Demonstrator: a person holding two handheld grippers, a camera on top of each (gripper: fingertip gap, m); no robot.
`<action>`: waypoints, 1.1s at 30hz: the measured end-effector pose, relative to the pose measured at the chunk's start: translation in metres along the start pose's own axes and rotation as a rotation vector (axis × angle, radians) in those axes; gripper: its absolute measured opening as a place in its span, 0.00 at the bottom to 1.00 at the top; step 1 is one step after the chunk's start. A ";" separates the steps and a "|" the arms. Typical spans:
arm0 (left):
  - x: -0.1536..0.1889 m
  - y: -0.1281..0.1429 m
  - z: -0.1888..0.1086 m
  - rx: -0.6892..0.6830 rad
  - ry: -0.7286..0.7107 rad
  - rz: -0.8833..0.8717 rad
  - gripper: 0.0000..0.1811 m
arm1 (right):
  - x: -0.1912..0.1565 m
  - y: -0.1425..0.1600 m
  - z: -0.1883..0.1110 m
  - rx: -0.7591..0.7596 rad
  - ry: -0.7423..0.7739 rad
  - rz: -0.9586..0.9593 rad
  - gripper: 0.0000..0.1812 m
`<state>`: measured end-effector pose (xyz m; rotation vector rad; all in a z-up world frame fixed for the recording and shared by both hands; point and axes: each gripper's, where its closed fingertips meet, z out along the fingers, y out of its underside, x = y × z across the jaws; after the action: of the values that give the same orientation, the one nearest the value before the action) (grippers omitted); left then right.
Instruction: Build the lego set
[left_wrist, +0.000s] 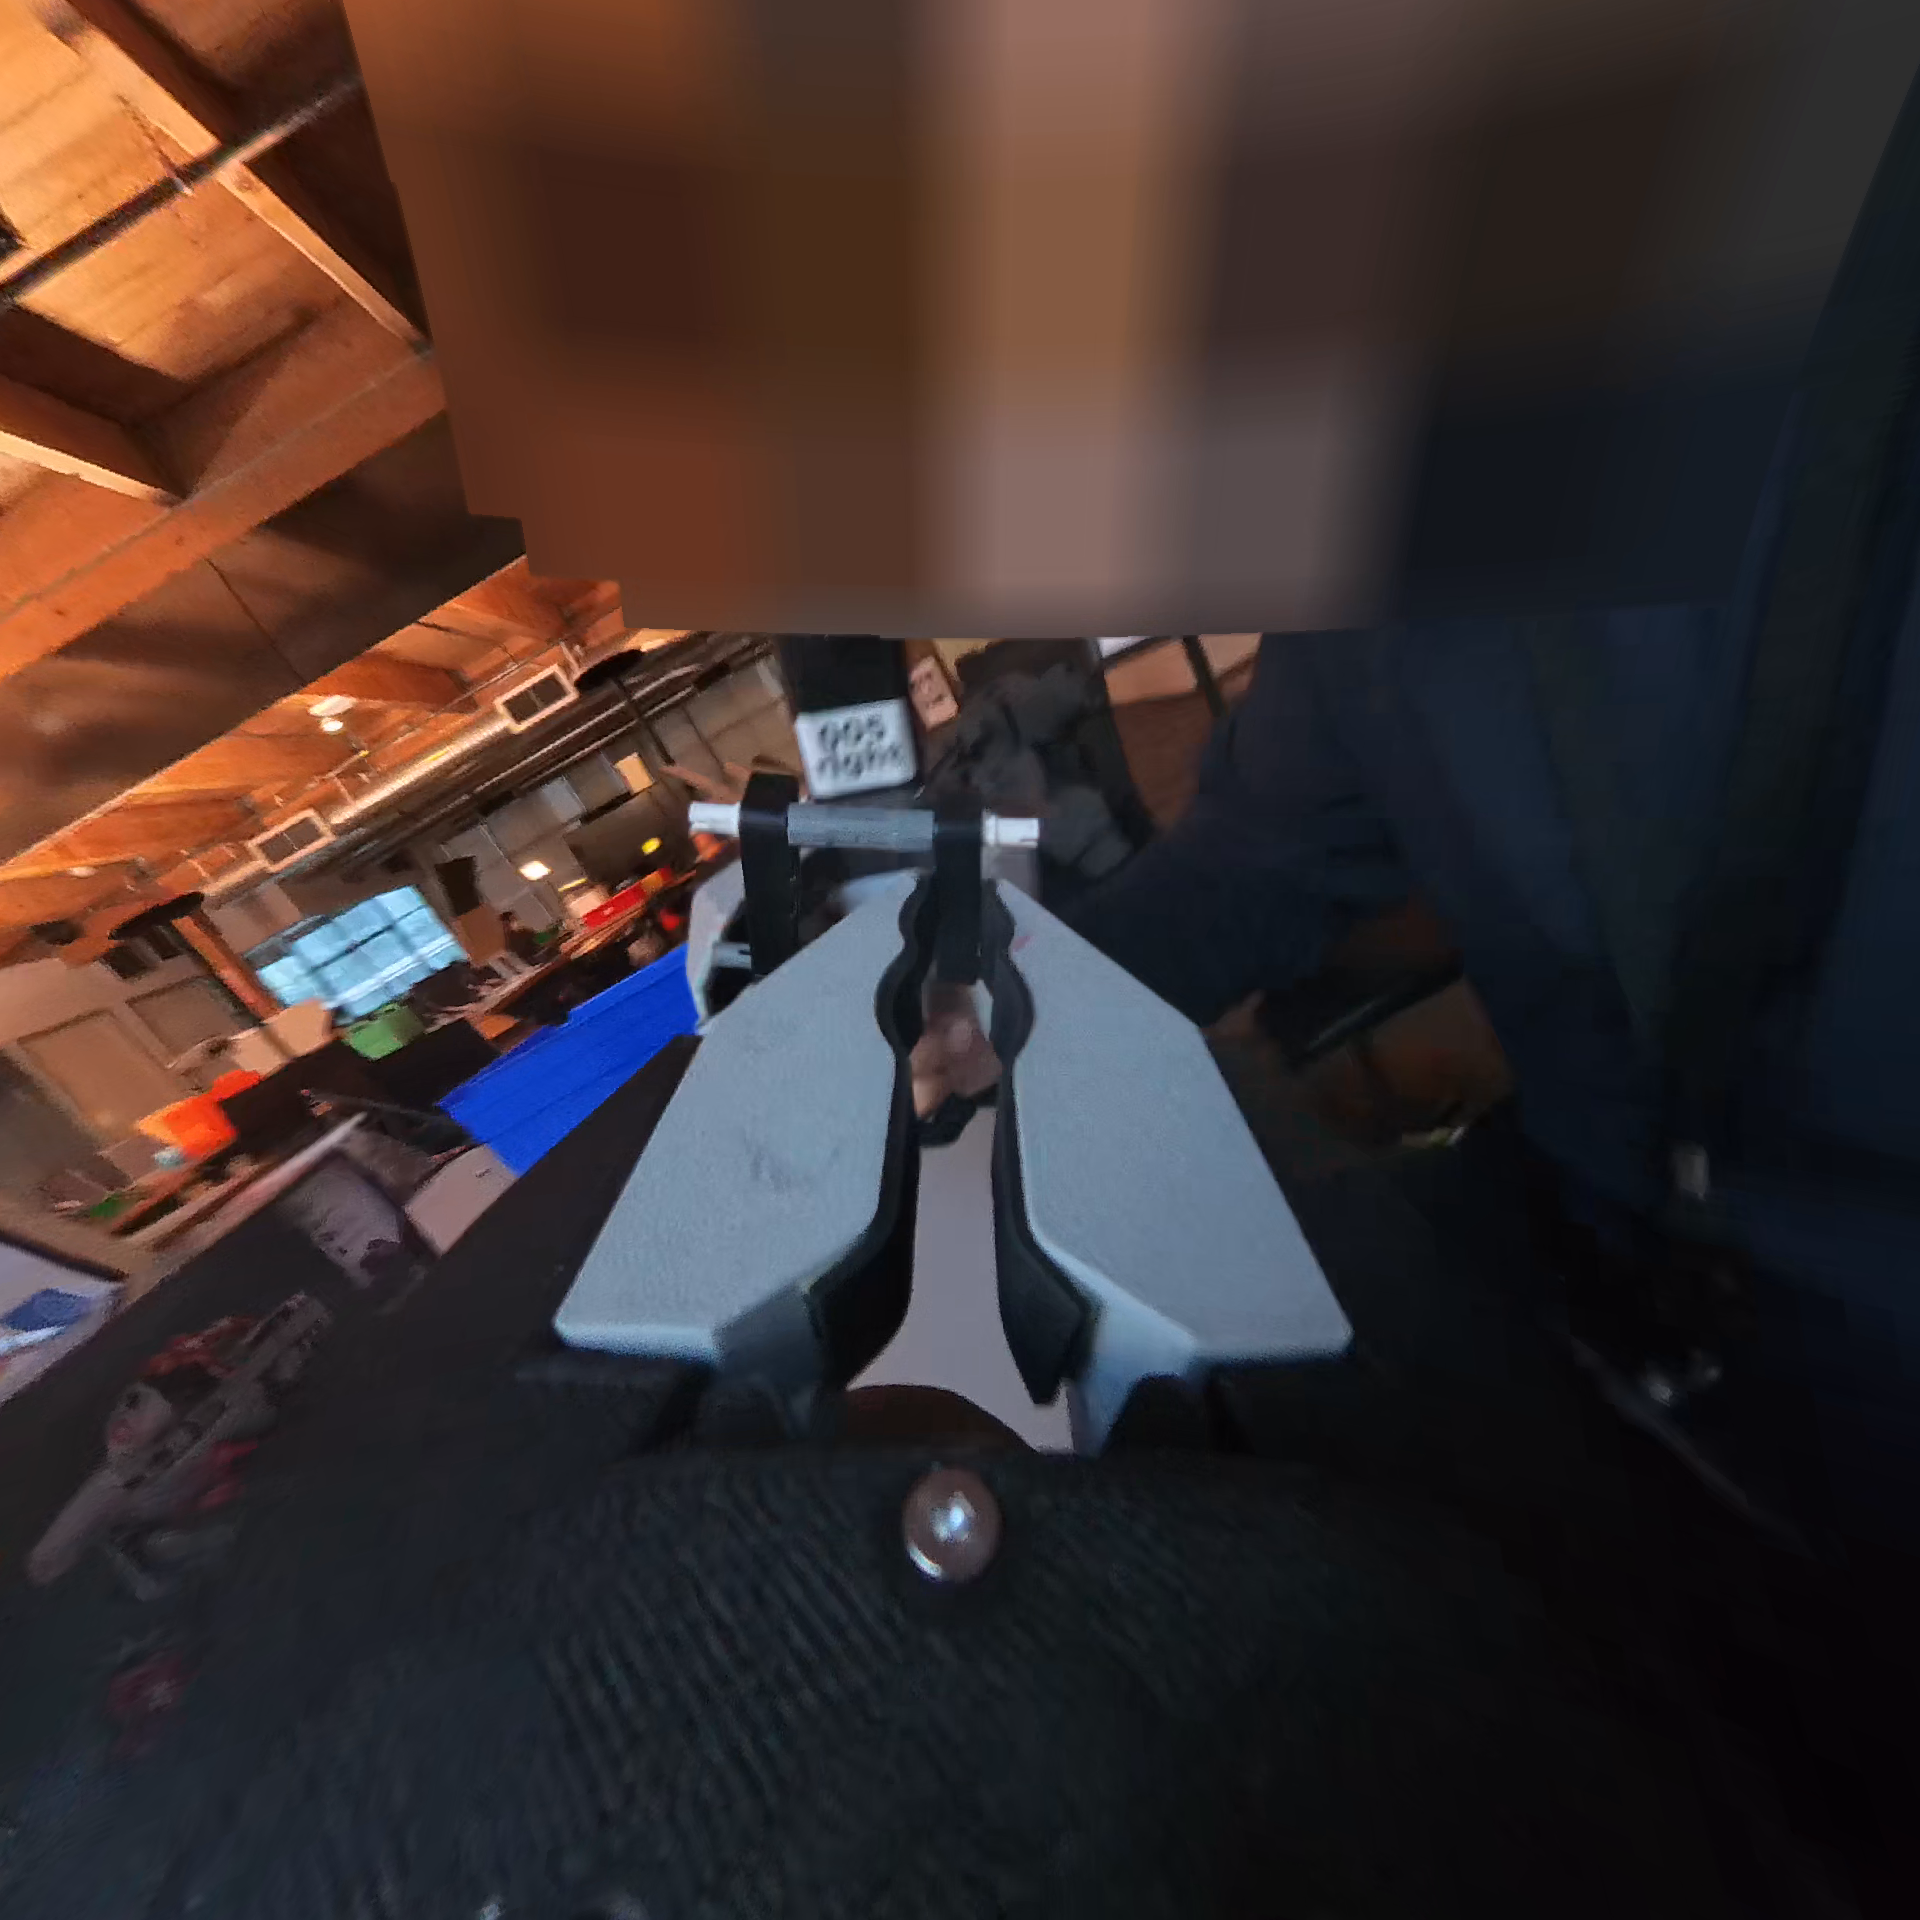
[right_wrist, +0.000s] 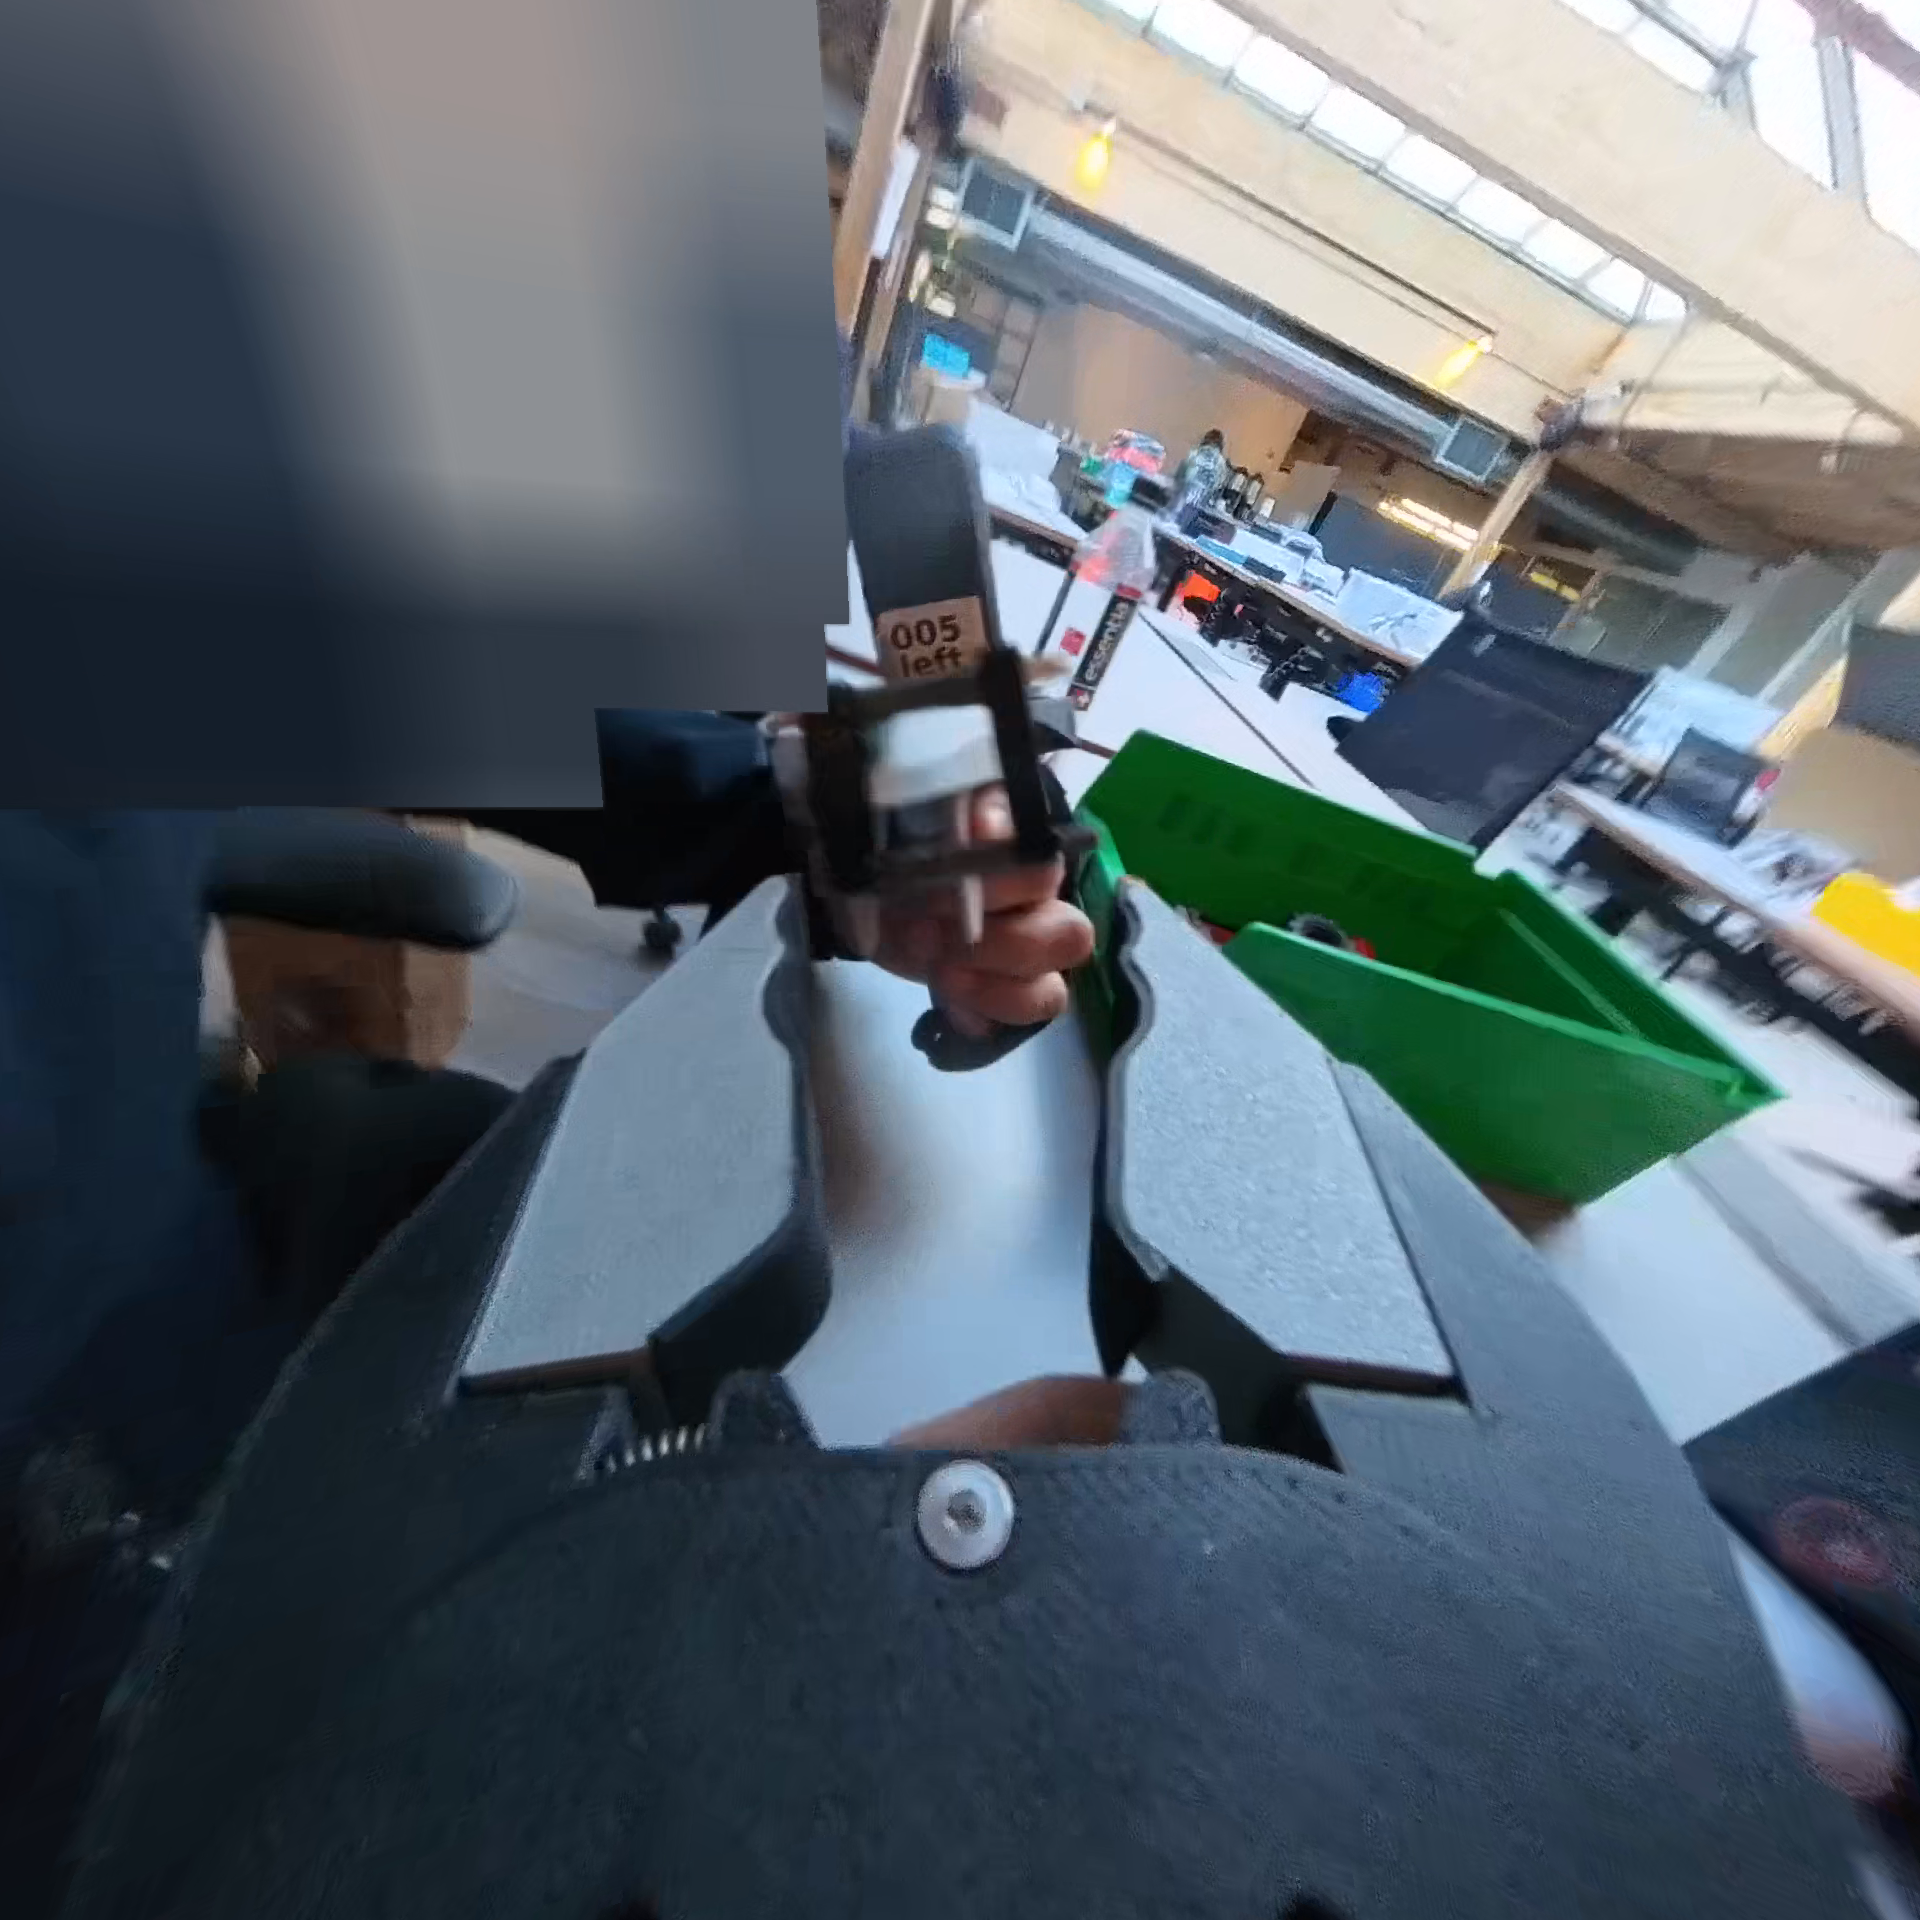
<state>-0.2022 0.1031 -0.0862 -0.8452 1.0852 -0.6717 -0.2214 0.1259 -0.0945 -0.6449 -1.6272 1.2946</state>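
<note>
One green bin (right_wrist: 1507, 1060) lies just beside the right tool (right_wrist: 956, 914).

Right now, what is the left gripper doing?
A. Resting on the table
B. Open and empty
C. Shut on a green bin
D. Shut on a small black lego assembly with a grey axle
D: the left gripper is pinched on the black lego assembly with its grey axle.

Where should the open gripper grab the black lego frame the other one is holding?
Probably the free black beam, from the side away from the left gripper, which already pinches the other beam. The grey rod between them is round and thin, so the right gripper might slip there.
</note>
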 end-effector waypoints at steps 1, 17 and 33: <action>-0.002 -0.005 -0.003 0.042 0.017 -0.059 0.02 | 0.008 0.001 -0.004 0.022 -0.021 0.103 0.27; -0.012 -0.012 -0.004 0.260 0.277 -0.685 0.03 | 0.001 -0.009 -0.005 0.178 -0.448 0.668 0.06; -0.082 0.091 -0.023 -0.200 -0.327 -0.861 0.16 | 0.091 0.041 -0.027 0.216 0.050 0.890 0.03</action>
<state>-0.2459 0.2115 -0.1294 -1.5619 0.4593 -1.0915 -0.2421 0.2271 -0.1016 -1.3298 -1.1402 2.0170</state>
